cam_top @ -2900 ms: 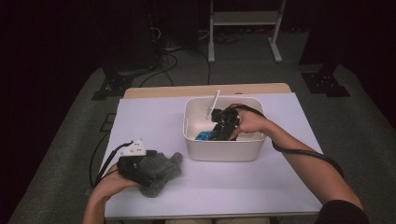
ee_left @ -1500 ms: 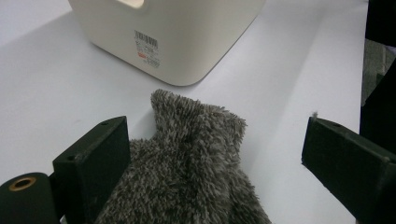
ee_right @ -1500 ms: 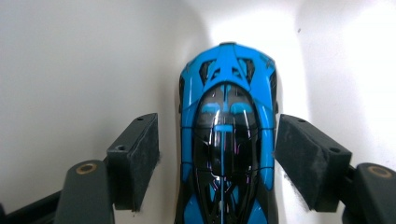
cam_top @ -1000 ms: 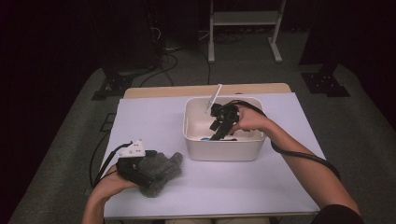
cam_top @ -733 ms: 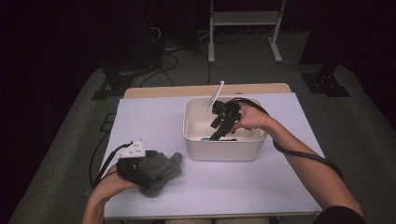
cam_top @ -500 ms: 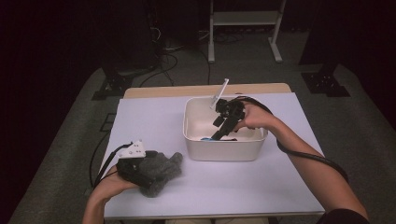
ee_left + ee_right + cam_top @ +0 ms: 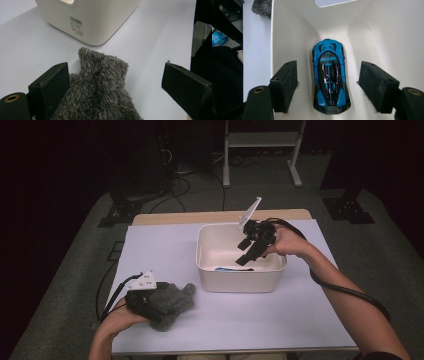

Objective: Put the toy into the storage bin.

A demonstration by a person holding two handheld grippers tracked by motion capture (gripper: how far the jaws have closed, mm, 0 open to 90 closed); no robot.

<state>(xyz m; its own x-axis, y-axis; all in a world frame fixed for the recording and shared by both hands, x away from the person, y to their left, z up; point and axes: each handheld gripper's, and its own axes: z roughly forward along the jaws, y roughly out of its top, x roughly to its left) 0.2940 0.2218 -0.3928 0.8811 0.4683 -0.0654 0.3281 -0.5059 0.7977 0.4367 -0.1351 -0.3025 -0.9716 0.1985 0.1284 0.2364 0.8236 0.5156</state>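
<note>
Near left of the tabletop (image 7: 280,310): the left claw (image 7: 115,82) stands wide open around a grey fuzzy cloth (image 7: 100,87), one pad touching the pile; closing off-centre could pinch only a fold. Farther right, the right claw (image 7: 328,87) hangs open and empty above a blue toy car (image 7: 329,80) lying in the white bin (image 7: 240,280); a tilted descent might strike the bin wall.

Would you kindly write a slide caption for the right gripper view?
Open hand-held gripper poised above a blue toy car lying in the white bin.
</note>
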